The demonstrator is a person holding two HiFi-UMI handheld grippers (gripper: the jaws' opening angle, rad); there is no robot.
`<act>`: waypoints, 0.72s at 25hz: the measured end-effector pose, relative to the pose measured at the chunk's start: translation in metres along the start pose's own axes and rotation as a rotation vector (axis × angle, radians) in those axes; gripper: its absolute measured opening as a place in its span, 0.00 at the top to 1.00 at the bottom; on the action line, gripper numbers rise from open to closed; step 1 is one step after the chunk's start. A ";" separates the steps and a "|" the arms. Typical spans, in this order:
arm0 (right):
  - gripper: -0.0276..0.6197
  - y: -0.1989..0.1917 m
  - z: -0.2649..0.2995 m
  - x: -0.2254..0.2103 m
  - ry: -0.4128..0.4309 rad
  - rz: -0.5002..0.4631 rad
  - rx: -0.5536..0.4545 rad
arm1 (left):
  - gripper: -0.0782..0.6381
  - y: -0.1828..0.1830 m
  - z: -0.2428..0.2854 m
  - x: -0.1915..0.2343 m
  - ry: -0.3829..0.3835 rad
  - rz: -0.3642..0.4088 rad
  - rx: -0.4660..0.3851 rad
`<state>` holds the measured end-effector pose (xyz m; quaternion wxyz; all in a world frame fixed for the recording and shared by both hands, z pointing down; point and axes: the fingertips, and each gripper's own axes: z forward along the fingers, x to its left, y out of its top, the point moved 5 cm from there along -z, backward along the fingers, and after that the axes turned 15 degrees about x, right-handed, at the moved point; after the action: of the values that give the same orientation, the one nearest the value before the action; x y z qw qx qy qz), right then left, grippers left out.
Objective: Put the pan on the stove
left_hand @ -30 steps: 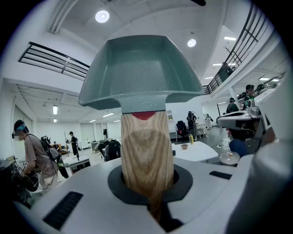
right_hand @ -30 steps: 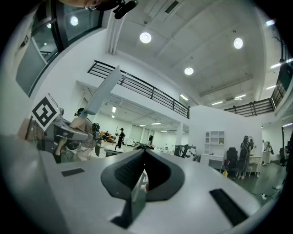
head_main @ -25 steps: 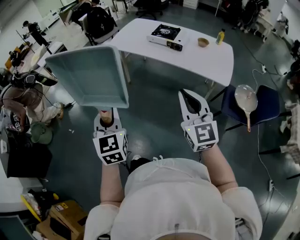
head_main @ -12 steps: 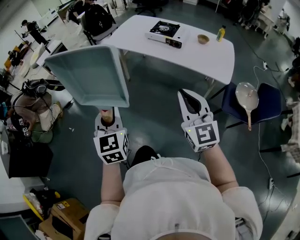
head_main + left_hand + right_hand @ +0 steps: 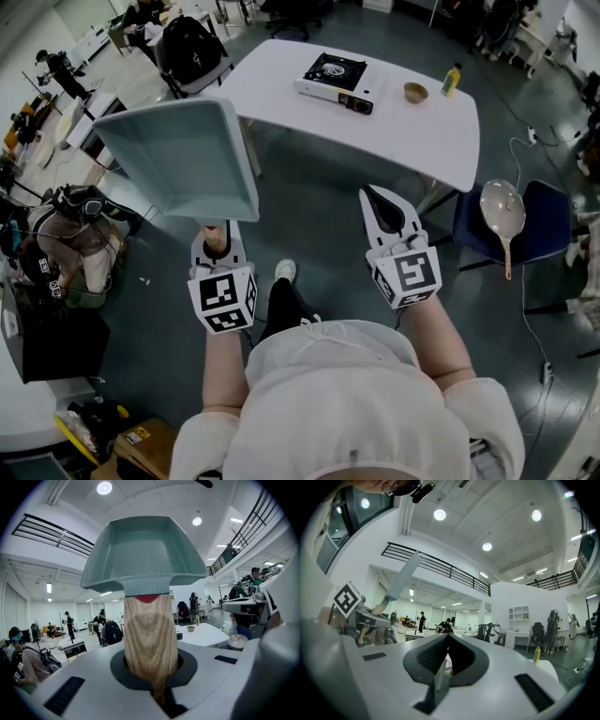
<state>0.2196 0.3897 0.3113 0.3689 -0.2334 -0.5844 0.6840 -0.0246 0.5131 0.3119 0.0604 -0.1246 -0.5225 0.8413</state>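
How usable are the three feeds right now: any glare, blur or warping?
Head view: sharp, evenly lit, mild wide-angle bend at the edges. Left gripper view: heavy fisheye, black corners; the pan fills the centre, its handle soft up close. Right gripper view: same fisheye, ceiling lights glare, foreground soft.

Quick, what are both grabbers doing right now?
Left gripper: closed on the wooden handle of the grey-green square pan.
Right gripper: closed, holding nothing.
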 end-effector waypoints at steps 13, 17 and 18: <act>0.95 0.062 0.206 -0.021 -0.235 0.030 0.052 | 0.86 0.095 0.209 0.125 -0.160 0.149 -0.003; 0.95 0.070 0.261 -0.031 -0.299 0.057 0.088 | 0.86 0.115 0.270 0.143 -0.232 0.194 0.004; 0.95 0.070 0.273 -0.033 -0.310 0.065 0.098 | 0.86 0.119 0.283 0.146 -0.251 0.201 0.012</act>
<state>0.0194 0.1897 0.2967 0.2628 -0.1255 -0.5923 0.7512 -0.2387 0.2490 0.3043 -0.0890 -0.0695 -0.5058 0.8552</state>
